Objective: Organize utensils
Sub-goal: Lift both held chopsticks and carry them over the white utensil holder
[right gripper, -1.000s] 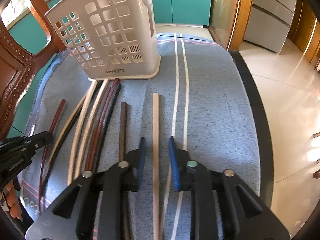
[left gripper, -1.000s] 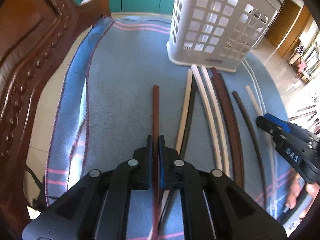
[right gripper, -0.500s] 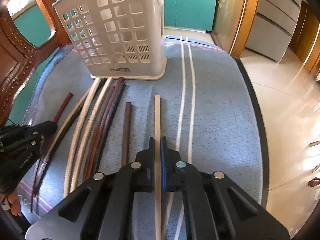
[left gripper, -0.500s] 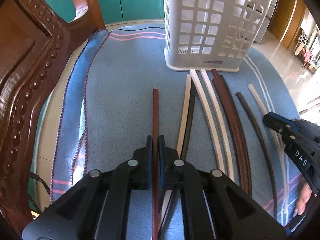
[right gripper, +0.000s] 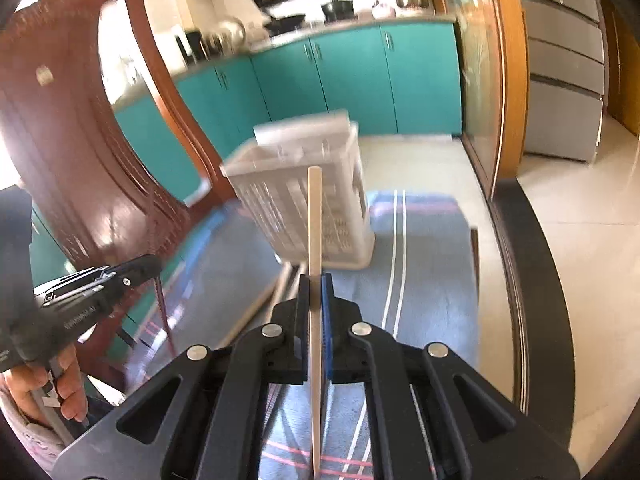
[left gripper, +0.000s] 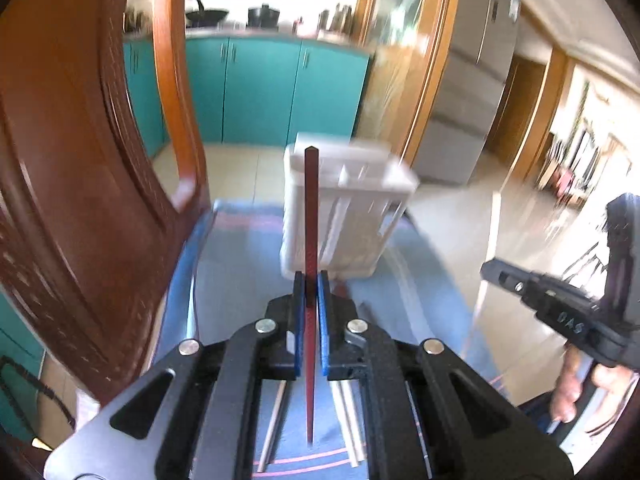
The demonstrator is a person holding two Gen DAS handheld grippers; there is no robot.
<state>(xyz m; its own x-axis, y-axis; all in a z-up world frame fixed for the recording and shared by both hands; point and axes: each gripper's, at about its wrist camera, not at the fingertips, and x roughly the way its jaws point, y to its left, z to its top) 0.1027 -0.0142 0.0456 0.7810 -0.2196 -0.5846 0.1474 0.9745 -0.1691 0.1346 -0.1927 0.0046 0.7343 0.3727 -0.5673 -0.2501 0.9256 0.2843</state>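
My left gripper (left gripper: pixel 311 280) is shut on a dark red chopstick (left gripper: pixel 311 208) and holds it lifted, its tip pointing at the white slotted basket (left gripper: pixel 360 216). My right gripper (right gripper: pixel 315 282) is shut on a pale wooden chopstick (right gripper: pixel 314 224), also lifted and pointing toward the basket (right gripper: pixel 280 184). The basket stands on the blue cloth (left gripper: pixel 240 272). More chopsticks (left gripper: pixel 348 412) lie on the cloth beneath the left gripper. Each gripper also shows in the other's view, the right one (left gripper: pixel 496 271) and the left one (right gripper: pixel 150 266).
A carved wooden chair (left gripper: pixel 80 200) rises close on the left. It also shows in the right wrist view (right gripper: pixel 80 140). Teal cabinets (right gripper: pixel 340 80) stand behind. The table's dark edge (right gripper: pixel 532 280) curves along the right, with tiled floor beyond.
Both grippers have lifted and tilted up off the cloth, each carrying its chopstick. The right gripper closed on the pale chopstick during the past second. The view is motion-blurred.
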